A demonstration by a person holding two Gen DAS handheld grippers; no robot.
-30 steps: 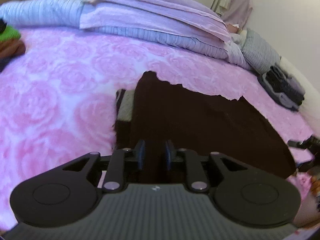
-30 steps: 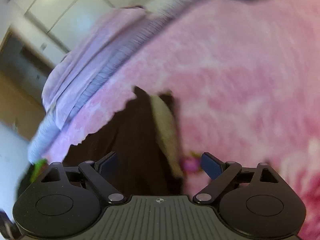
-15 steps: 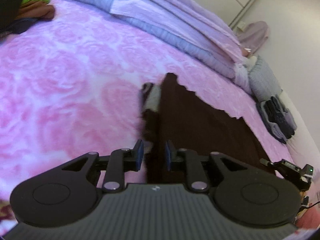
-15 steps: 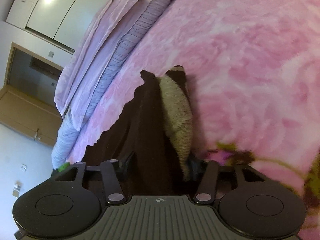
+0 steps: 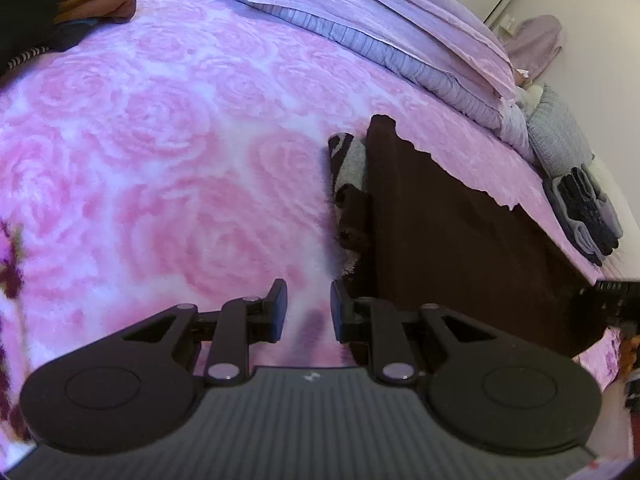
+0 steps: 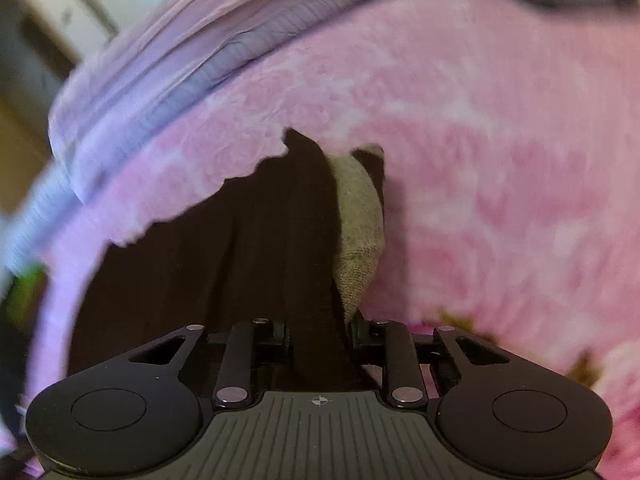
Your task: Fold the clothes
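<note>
A dark brown garment (image 5: 460,232) lies spread flat on the pink rose blanket (image 5: 160,160), with a grey fleecy part (image 5: 354,160) showing along its left edge. My left gripper (image 5: 308,308) hovers just left of that edge, slightly open, and only blanket shows between its fingers. In the right wrist view, the same garment (image 6: 200,272) runs away from me, its grey part (image 6: 356,216) on the right. My right gripper (image 6: 318,340) is shut on a raised fold of the dark cloth. That view is motion-blurred.
Lilac and striped quilts (image 5: 380,20) are stacked along the far side of the bed. A folded stack of grey and dark clothes (image 5: 584,216) sits at the right by a grey pillow (image 5: 556,136). A loose pile of clothes (image 5: 80,0) lies at the far left.
My left gripper slid left off the garment, so blanket instead of dark cloth now lies between its fingers. My right gripper went from wide open to shut on the garment's fold.
</note>
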